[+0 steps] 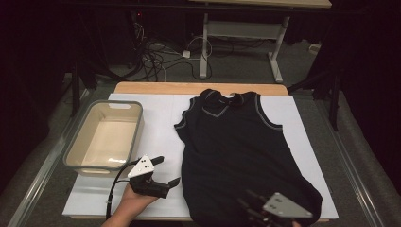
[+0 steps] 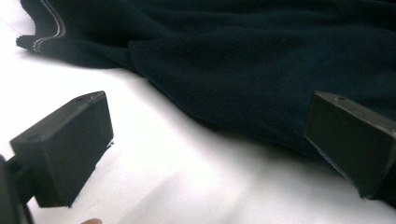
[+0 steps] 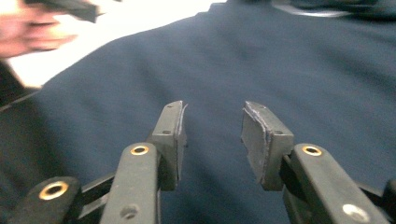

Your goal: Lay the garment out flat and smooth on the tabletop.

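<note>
A dark navy sleeveless top [image 1: 236, 151] with pale trim at neck and armholes lies spread flat on the white sheet, neck toward the far side. My left gripper [image 1: 169, 171] is open on the white surface just left of the garment's side edge, jaws pointing at it; the left gripper view shows the fabric edge [image 2: 243, 79] close ahead, with nothing between the jaws. My right gripper [image 1: 249, 200] hovers over the bottom hem near the front edge, open, with the dark cloth [image 3: 280, 60] beneath it. Nothing is held.
A grey plastic bin [image 1: 75, 144], empty, stands at the left of the white sheet [image 1: 156, 113]. Beyond the table's wooden far edge [image 1: 156, 88] are cables and the legs of another table on the floor.
</note>
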Tool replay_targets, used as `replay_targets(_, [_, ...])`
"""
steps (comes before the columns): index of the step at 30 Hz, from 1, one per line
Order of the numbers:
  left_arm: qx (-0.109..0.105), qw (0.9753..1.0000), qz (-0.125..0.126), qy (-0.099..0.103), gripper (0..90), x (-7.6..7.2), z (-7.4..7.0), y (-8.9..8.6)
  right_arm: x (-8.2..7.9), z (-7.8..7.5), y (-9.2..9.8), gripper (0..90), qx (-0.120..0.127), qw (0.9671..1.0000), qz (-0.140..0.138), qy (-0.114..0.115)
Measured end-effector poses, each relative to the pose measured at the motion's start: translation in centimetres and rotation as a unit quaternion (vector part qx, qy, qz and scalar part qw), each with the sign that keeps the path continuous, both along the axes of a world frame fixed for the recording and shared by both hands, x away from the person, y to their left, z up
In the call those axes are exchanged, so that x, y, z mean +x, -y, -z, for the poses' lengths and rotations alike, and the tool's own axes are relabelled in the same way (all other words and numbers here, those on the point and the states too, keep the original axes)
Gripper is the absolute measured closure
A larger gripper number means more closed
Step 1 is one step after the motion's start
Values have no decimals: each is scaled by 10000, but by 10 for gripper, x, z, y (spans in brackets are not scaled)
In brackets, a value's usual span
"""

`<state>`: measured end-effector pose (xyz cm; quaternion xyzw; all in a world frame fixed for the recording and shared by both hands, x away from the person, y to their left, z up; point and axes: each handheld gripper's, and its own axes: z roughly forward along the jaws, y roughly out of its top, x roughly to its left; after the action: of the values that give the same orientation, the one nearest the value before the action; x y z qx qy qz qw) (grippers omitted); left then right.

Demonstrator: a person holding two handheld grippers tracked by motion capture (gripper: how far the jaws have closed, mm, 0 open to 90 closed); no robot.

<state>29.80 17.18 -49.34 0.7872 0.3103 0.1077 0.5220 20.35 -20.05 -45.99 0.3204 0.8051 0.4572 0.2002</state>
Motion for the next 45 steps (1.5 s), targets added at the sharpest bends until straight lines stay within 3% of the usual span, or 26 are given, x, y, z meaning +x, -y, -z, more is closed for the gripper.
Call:
replay_targets(5, [-12, 10000, 6, 27, 8, -1, 0, 0, -8, 0, -73, 572, -162, 9952, -961, 56])
replay_targets(8, [-20, 10000, 0, 35, 8, -1, 0, 0, -9, 4, -105, 565, -360, 9910, -1286, 66])
replay_targets(10, [-22, 10000, 0, 39, 8, -1, 0, -1, -4, 15, -115, 668, -688, 9895, -1268, 5])
replay_targets(11, [-24, 10000, 3, 42, 8, -1, 0, 0, 0, 21, -117, 800, -767, 9894, -1232, -108])
replay_targets(12, [-25, 10000, 6, 48, 8, -1, 0, 0, 2, 24, -115, 886, -767, 9895, -1219, -121])
replay_targets(15, [-23, 10000, 12, 46, 8, -1, 0, 0, 1, 9, -100, 895, -422, 9927, -1124, 139])
replay_targets(18, [-32, 10000, 19, 31, 8, -1, 0, 0, 5, -16, -67, 896, 61, 9964, -675, 513])
replay_targets(19, [-35, 10000, 23, 34, 8, -1, 0, -1, 13, -26, -38, 896, 246, 9974, -247, 625])
replay_targets(20, [-33, 10000, 27, 44, 8, -1, 0, 0, 13, -26, -38, 896, 246, 9974, -247, 625])
replay_targets(22, [-28, 10000, 27, 51, 8, -1, 0, 0, 23, -25, -7, 895, 379, 9975, 227, 544])
replay_targets(24, [-39, 10000, 20, 42, 8, -1, 0, -1, 31, -17, 15, 896, 279, 9972, 555, 409])
replay_targets(26, [-42, 10000, 23, 43, 8, -1, 0, -1, 40, -1, 36, 895, 91, 9962, 857, 80])
replay_targets(28, [-41, 10000, 31, 47, 8, -1, 0, -1, 45, 13, 45, 891, -66, 9949, 984, -223])
replay_targets(29, [-39, 10000, 34, 45, 8, -1, 0, -1, 47, 18, 47, 882, -56, 9945, 982, -352])
replay_targets(31, [-46, 10000, 36, 40, 8, -1, 0, -1, 47, 18, 45, 743, -7, 9943, 992, -385])
replay_targets(33, [-42, 10000, 50, 47, 8, -1, 0, -1, 43, 6, 39, 652, 88, 9956, 916, -190])
replay_targets(36, [-45, 10000, 52, 44, 8, -1, 0, -1, 30, -14, 22, 608, 322, 9977, 584, 150])
replay_targets(39, [-36, 10000, 51, 56, 8, -1, 0, -1, 22, -17, -1, 564, 189, 9991, 270, 259])
replay_targets(41, [-36, 10000, 49, 57, 8, -1, 0, -1, 25, -7, -10, 456, 56, 9992, 362, 140])
replay_targets(43, [-38, 10000, 49, 55, 8, -1, 0, -1, 32, 6, -15, 466, -78, 9992, 293, -256])
replay_targets(45, [-37, 10000, 48, 52, 8, -1, 0, -1, 33, 15, -20, 649, -330, 9986, 171, -363])
